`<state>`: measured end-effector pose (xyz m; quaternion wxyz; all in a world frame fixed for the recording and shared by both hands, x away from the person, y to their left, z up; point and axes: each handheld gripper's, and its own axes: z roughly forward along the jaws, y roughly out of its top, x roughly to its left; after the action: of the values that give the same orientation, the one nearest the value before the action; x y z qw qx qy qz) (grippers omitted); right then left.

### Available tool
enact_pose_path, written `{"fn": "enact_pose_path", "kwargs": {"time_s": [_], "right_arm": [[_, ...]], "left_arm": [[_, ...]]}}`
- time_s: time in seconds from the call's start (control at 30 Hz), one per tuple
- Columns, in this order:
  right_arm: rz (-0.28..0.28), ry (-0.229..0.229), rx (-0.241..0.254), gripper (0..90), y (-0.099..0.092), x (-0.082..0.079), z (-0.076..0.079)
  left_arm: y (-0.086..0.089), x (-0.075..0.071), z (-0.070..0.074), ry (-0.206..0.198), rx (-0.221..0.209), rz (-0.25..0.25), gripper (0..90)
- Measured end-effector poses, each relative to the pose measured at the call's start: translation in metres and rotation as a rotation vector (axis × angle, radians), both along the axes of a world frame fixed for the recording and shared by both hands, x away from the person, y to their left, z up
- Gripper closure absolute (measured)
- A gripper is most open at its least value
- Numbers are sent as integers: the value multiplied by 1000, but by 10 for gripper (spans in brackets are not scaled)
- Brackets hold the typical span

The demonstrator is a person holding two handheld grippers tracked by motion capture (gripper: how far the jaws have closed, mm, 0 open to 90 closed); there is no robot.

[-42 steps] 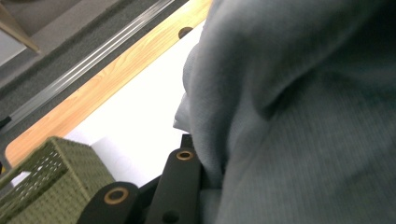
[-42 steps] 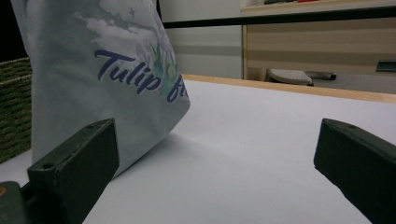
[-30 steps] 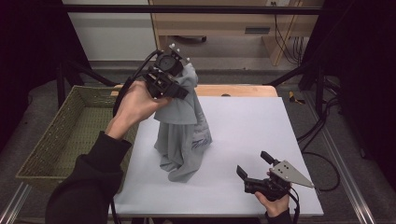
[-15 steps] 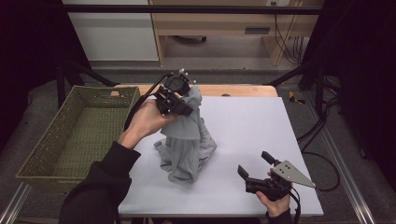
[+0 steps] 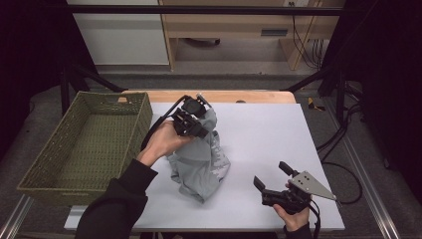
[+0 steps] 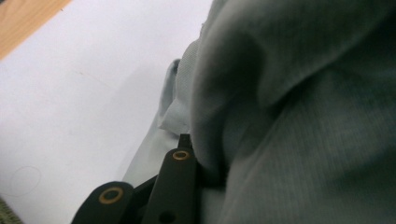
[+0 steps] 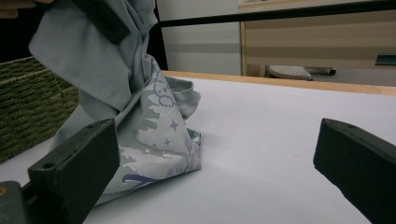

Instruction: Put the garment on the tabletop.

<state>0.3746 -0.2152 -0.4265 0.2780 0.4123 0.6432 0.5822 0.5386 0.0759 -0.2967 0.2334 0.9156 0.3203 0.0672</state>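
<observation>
Room and surroundings. Table [image 5: 278, 149]: white top, light wooden strip along its far edge, metal rails at both sides. Floor [image 5: 234, 82]: grey, carpet-like. Beyond the far edge: white cabinet panel [image 5: 119, 32] and a light wooden desk [image 5: 234, 30] with cables [image 5: 303, 35] hanging at its right. Black frame bar [image 5: 209, 10] crossing overhead. Both flanks in deep shadow; the tabletop is evenly lit.

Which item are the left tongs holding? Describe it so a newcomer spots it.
On the white table, right of the green wicker basket, a grey garment lies bunched in a heap. Its top is pinched in the left tongs; pale printed stars and swirls mark its lower folds.
</observation>
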Motion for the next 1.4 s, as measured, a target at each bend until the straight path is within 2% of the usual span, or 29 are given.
{"fn": "enact_pose_path", "kwargs": {"time_s": [0.1, 0.13, 0.2, 0.37, 0.43, 0.5, 0.6, 0.67, 0.77, 0.9, 0.93, 0.97, 1.0, 1.1, 1.17, 1.27, 1.4], "right_arm": [[1, -2, -10, 4, 0, 1, -1], [-3, 16, 9, 4, 1, 0, 0], [-4, 16, 5, 5, 0, 0, 0], [-4, 14, 9, 5, 0, 0, 0], [-4, 16, 4, 5, 0, 0, 0], [-4, 13, 3, 4, 0, 0, 0], [-2, 15, 3, 4, 0, 0, -1], [-1, 29, 18, 3, 1, 0, 0], [-2, 25, 8, 3, 1, 1, -1], [-6, 28, 4, 2, 1, 1, -1], [-4, 29, 10, 2, 1, 0, -1], [-1, 24, 22, 2, 1, 1, 0], [-1, 24, 23, 2, 1, 1, 0], [1, 25, 8, 2, 0, 1, -1], [2, 26, 8, 2, 0, 1, -1], [0, 25, 13, 2, 1, 1, -1], [-2, 30, 13, 2, 1, 1, -1]], "left_arm": [[-1, -1, -9, 1, -10, 3, 778], [-2, -1, -13, 4, -11, 2, 777], [-2, -1, -17, 6, -6, -3, 772], [-4, -1, -35, 30, -6, -24, 753], [-4, -1, -37, 36, -14, -29, 663], [-4, 0, -39, 42, -10, -34, 515], [-4, -1, -39, 25, -1, -34, 348], [-4, -3, -37, -6, 6, -39, 242], [-4, -4, -35, -5, -11, -29, 131], [-4, -5, -34, -1, -27, -22, 36], [-4, -6, -33, -13, -23, -20, 36], [-4, -7, -32, -22, -34, -19, 0], [-3, -8, -30, -33, -42, -17, 0], [-2, -10, -27, -57, -87, -1, 0], [-1, -12, -25, -63, -100, -7, 0], [0, -17, -19, -89, -159, -25, 0], [1, -21, -14, -96, -177, -46, 0]]}}
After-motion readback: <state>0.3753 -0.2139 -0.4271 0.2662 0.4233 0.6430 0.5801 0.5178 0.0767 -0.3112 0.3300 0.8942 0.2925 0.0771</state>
